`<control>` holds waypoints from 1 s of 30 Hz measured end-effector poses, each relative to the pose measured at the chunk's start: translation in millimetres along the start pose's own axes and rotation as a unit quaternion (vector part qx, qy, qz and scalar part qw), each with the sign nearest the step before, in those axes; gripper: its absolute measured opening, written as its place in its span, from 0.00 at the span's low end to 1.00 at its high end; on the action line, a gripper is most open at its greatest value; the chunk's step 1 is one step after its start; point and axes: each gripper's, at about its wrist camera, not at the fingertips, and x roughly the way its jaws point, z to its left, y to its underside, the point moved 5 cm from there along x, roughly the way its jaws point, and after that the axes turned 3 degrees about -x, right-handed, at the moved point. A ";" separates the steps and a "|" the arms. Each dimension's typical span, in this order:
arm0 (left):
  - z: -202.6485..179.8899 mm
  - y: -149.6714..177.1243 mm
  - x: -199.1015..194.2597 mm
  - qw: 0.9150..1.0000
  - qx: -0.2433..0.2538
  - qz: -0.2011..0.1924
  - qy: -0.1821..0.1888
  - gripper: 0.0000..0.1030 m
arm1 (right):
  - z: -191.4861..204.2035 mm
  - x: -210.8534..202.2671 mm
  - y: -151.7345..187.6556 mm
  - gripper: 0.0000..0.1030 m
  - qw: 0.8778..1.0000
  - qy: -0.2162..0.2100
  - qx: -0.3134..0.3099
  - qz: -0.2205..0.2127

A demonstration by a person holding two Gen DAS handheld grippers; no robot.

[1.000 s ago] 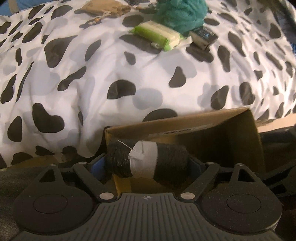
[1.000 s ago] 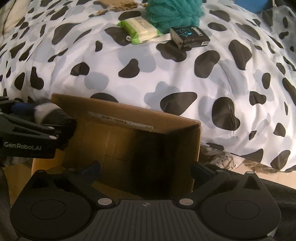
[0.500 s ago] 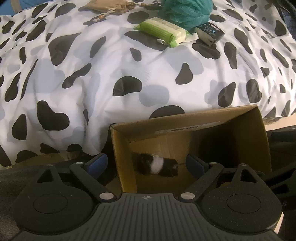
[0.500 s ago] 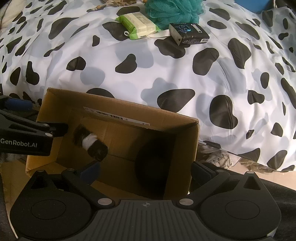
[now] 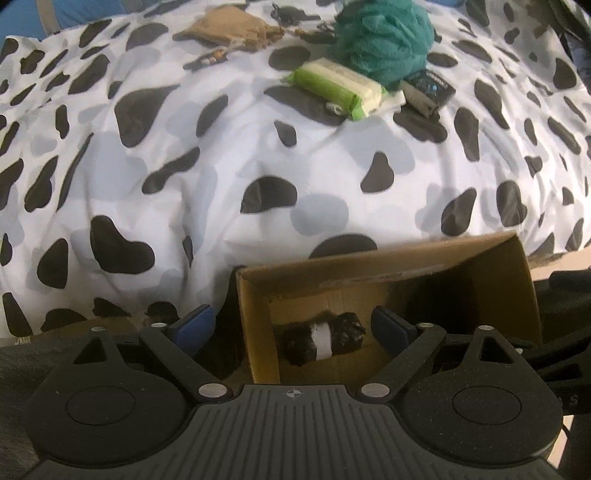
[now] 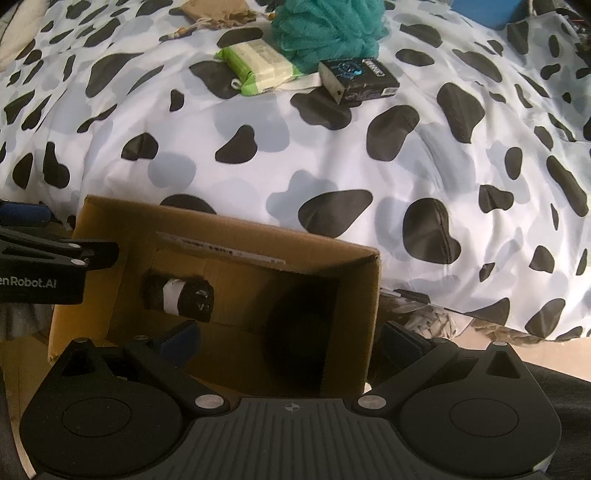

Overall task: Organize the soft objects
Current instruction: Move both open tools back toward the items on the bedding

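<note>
A black rolled cloth with a white band [image 5: 322,339] lies on the floor of an open cardboard box [image 5: 255,314]; it also shows in the right wrist view [image 6: 179,296], inside the box [image 6: 369,295]. My left gripper [image 5: 293,326] is open and empty above the box's left wall. My right gripper [image 6: 291,338] is open and empty over the box's near edge. A teal mesh sponge [image 5: 384,37], a green wipes pack [image 5: 338,88] and a tan pouch [image 5: 229,31] lie far back on the bed.
A cow-print duvet [image 5: 221,166] covers the bed behind the box. A black carton [image 6: 358,79] lies by the sponge [image 6: 328,26] and wipes [image 6: 258,64]. The left gripper's arm [image 6: 40,266] reaches over the box's left side. A dark round shape [image 6: 295,343] sits in the box.
My left gripper opened and let go of the black roll, which dropped into the box and settled on its floor. Both grippers lifted slightly.
</note>
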 end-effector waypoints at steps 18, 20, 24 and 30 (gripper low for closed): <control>3.1 -19.2 -36.0 0.991 -0.020 -0.129 0.006 0.90 | -25.1 -34.6 -19.4 1.00 0.990 0.033 0.054 -0.125; 3.2 -20.7 -39.6 0.990 -0.021 -0.142 0.005 0.90 | -26.3 -39.3 -21.6 1.00 0.987 0.036 0.056 -0.143; 3.8 -23.2 -45.6 0.986 -0.023 -0.163 0.007 0.90 | -28.9 -48.2 -24.9 1.00 0.982 0.043 0.057 -0.177; 4.8 -23.7 -47.9 0.985 -0.023 -0.172 0.012 0.90 | -32.5 -52.8 -27.9 1.00 0.977 0.046 0.059 -0.201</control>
